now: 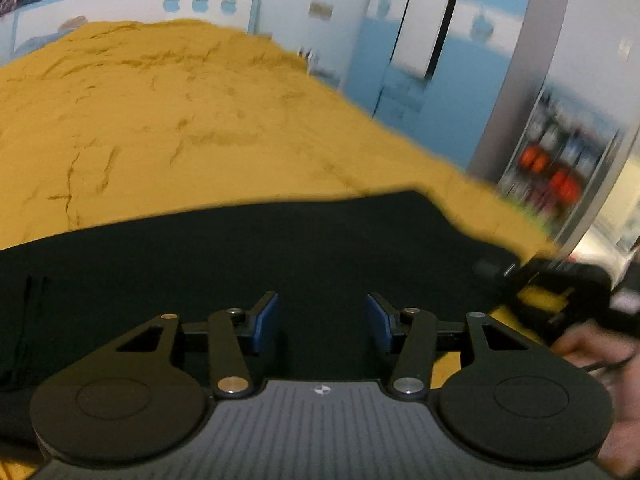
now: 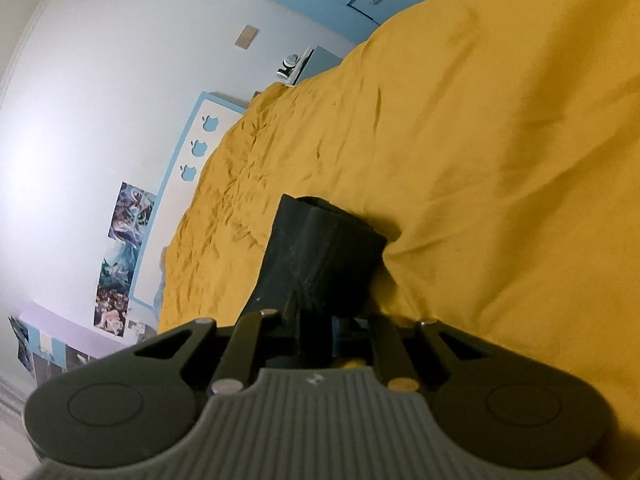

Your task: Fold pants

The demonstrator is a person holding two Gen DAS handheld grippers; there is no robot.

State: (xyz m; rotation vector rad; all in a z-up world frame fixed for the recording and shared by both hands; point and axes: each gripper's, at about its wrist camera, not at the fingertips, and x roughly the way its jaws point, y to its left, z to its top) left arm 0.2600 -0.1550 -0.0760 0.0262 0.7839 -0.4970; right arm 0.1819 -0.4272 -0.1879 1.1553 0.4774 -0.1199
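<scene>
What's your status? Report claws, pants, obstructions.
Left claw open, empty, over pants. Right claw shut on pants fold. Pants flat on yellow bed. Nothing in the way.

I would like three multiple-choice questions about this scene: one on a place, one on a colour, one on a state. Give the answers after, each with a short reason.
1. Where do the pants lie?
A. on the bed
B. on a chair
C. on the floor

2. What colour is the bed cover?
A. white
B. mustard yellow
C. green

3. How do the jaws of the left gripper stand?
A. shut on the pants
B. open, holding nothing
C. shut on the cover

Answers:
1. A: the black pants are spread on the bed cover.
2. B: the cover is yellow in both views.
3. B: the left gripper shows a clear gap between its blue pads, above the fabric.
</scene>
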